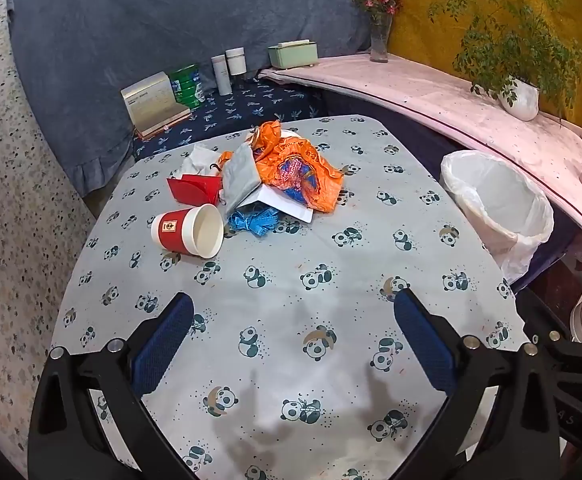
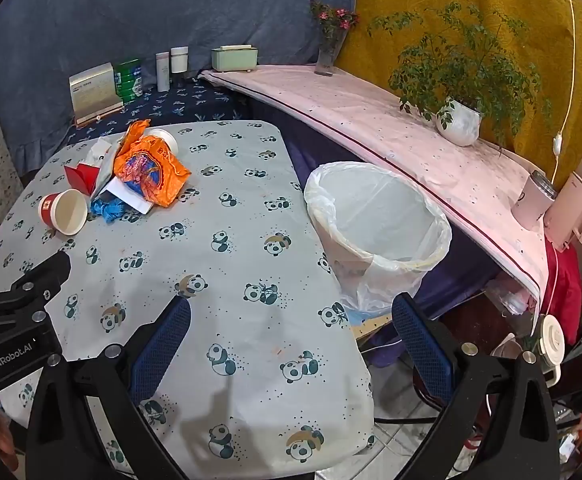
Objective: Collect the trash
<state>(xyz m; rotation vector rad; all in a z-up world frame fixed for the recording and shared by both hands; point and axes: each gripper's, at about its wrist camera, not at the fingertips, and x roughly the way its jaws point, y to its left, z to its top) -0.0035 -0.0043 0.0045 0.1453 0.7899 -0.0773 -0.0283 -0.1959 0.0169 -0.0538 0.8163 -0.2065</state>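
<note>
Both my left gripper (image 1: 293, 334) and right gripper (image 2: 291, 334) hang spread wide and empty above the panda-print cloth worktop (image 1: 291, 300). At its far side I see crumpled trash: an orange plastic bag (image 1: 295, 164), a tipped red paper cup (image 1: 189, 231) and blue wrappers (image 1: 251, 220). The round bin (image 2: 379, 220), lined with thin white film, stands beside the worktop's right edge.

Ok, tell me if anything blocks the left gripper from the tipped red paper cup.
Nothing visible does. The open left gripper hangs over bare panda tablecloth, and the red paper cup lies on its side at the near edge of the trash pile.
</note>
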